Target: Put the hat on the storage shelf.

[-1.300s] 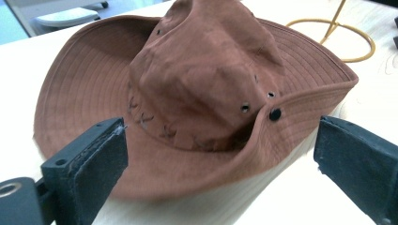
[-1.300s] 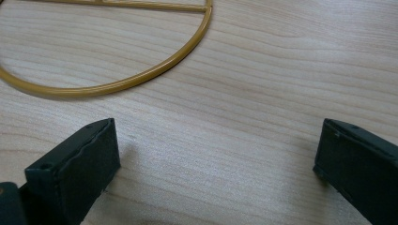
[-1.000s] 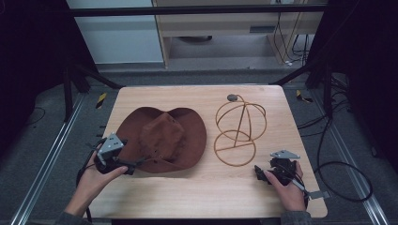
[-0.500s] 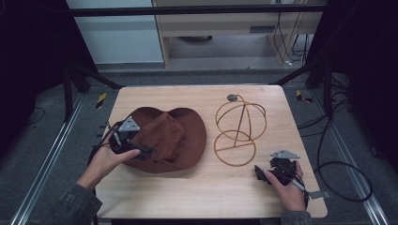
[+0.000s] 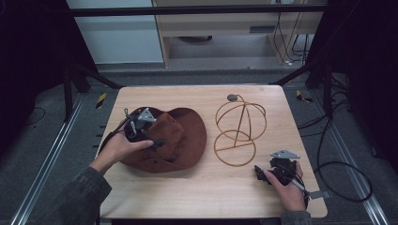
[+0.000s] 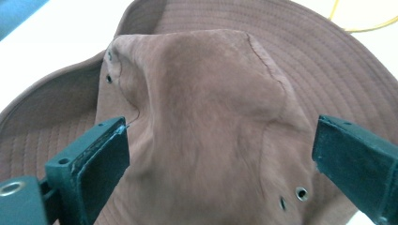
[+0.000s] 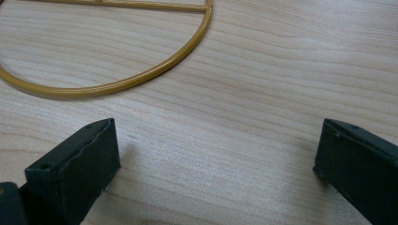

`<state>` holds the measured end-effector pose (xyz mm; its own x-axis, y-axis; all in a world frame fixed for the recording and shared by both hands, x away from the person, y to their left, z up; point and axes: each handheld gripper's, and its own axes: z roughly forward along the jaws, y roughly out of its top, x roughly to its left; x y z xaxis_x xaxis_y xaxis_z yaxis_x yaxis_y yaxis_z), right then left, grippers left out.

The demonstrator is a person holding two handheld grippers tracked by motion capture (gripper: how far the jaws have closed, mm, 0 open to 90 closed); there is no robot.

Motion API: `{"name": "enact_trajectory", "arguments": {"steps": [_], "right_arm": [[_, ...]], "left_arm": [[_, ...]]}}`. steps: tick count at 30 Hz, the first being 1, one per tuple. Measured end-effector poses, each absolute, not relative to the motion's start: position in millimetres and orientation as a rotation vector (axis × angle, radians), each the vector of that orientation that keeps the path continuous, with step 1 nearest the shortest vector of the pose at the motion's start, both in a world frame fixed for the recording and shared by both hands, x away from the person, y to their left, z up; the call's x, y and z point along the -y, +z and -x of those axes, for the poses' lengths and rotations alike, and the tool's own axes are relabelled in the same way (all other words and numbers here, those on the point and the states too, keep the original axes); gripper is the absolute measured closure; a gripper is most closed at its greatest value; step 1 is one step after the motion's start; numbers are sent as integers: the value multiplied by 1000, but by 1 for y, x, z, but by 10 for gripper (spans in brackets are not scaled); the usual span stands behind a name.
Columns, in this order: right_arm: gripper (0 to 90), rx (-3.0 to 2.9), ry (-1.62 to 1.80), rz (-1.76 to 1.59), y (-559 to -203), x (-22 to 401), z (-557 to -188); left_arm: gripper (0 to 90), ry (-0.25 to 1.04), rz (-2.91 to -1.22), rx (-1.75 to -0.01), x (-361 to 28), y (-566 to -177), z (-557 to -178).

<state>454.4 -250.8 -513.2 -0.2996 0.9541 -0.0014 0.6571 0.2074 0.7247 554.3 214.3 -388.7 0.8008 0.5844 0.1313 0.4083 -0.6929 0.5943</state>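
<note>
Left tongs (image 6: 220,154) are spread wide over the crown of the brown suede hat (image 6: 211,117), which lies left of centre on the counter (image 5: 197,192). Right tongs (image 7: 218,171) are spread too, low over bare wood near the gold wire hat stand (image 5: 238,131), gripping nothing.

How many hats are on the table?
1. The brown hat lies on the table's left half, under the open left gripper, beside the wire stand.

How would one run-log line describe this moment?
left gripper: open, over brown hat crown | right gripper: open, near wire stand | hat not gripped
</note>
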Motion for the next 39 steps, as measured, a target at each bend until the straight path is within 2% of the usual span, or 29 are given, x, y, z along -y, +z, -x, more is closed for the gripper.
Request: {"name": "enact_trajectory", "arguments": {"steps": [9,16,23,29,31,32,39], "right_arm": [[4,-2038,873,-1488,-513,251,-455],[4,-2039,873,-1487,-513,251,-455],[4,-2039,873,-1488,-513,251,-455],[4,-2039,873,-1488,-513,251,-455],[4,-2038,873,-1488,-513,251,-455],[4,-2038,873,-1488,-513,251,-455],[4,-2039,873,-1487,-513,251,-455]], "left_arm": [[48,412,-2453,-778,-201,-393,-581],[97,389,-2462,-821,-204,-401,-591],[230,329,-2489,-844,-207,-405,-596],[420,315,-2510,-830,-205,-407,-596],[546,319,-2517,-829,-204,-407,-595],[546,318,-2520,-829,-203,-407,-596],[775,326,-2548,-829,-203,-407,-596]]}}
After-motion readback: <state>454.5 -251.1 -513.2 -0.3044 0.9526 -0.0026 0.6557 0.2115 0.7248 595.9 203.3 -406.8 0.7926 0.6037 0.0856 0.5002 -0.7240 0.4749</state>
